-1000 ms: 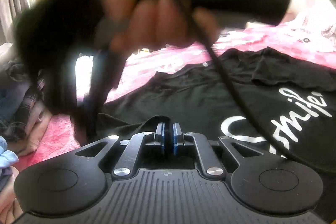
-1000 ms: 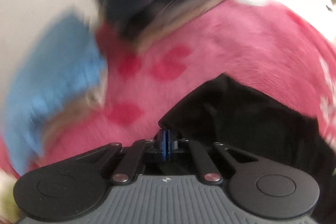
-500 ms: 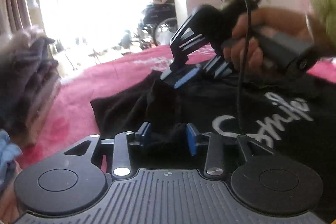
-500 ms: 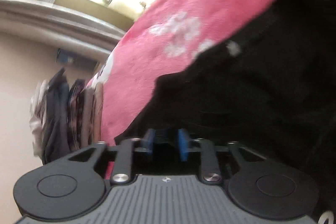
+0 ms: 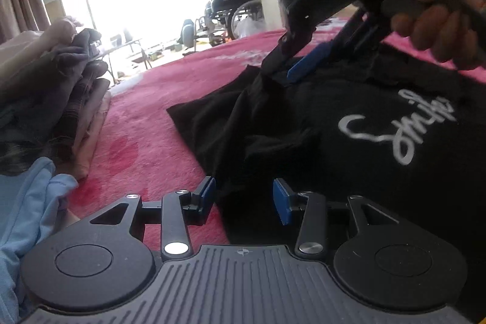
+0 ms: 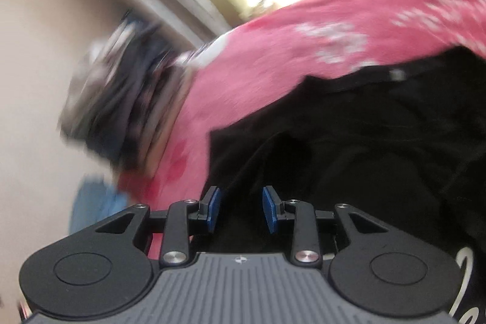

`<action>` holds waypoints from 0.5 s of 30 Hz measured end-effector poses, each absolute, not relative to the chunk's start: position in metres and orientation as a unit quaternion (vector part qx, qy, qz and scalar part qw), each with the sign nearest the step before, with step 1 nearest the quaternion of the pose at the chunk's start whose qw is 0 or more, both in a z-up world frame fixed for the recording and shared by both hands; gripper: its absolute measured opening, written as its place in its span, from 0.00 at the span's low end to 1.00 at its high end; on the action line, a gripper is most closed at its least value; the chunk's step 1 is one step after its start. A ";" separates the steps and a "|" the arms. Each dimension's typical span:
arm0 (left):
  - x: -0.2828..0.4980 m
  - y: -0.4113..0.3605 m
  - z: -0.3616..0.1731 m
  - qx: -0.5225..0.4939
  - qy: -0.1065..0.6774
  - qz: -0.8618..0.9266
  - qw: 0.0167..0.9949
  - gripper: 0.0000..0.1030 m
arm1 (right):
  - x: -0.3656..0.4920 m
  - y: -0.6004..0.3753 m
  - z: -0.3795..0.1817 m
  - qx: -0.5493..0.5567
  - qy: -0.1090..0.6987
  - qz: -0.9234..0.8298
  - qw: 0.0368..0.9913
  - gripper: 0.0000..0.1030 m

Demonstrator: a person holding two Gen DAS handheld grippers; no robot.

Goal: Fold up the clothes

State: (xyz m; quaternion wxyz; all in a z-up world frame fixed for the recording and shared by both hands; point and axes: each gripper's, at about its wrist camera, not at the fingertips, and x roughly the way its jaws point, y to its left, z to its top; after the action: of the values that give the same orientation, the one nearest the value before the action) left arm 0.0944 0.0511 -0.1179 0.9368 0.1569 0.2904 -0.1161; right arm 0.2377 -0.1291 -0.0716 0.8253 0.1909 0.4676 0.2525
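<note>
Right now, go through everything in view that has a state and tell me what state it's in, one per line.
Left gripper: jaws just opened, apart, black fabric between them, not pinched.
Right gripper: jaws just opened, apart, fabric between them.
Black T-shirt: spread on the pink blanket, print up, one side rumpled.
Clothes pile: stacked.
Blue garment: crumpled.

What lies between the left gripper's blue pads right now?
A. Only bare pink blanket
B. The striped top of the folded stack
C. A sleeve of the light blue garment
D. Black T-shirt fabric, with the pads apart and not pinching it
D: in the left wrist view the left gripper has visible gaps either side of the black T-shirt edge between its pads.
</note>
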 end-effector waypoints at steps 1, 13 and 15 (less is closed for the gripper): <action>0.094 0.052 -0.118 0.161 0.292 -0.109 0.937 0.41 | 0.233 -0.120 -0.070 0.164 0.471 0.258 0.828 0.32; 0.100 0.068 -0.127 0.149 0.324 -0.055 0.933 0.32 | 0.190 -0.106 -0.084 0.128 0.488 0.226 0.833 0.00; 0.099 0.068 -0.127 0.150 0.325 -0.054 0.932 0.32 | 0.183 -0.115 -0.086 0.152 0.490 0.207 0.833 0.00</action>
State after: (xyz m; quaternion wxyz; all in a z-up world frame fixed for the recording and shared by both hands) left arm 0.0991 0.0680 -0.1265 0.9324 0.1495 0.3246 -0.0536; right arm 0.1829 -0.1146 -0.0856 0.8331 0.1524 0.4897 0.2070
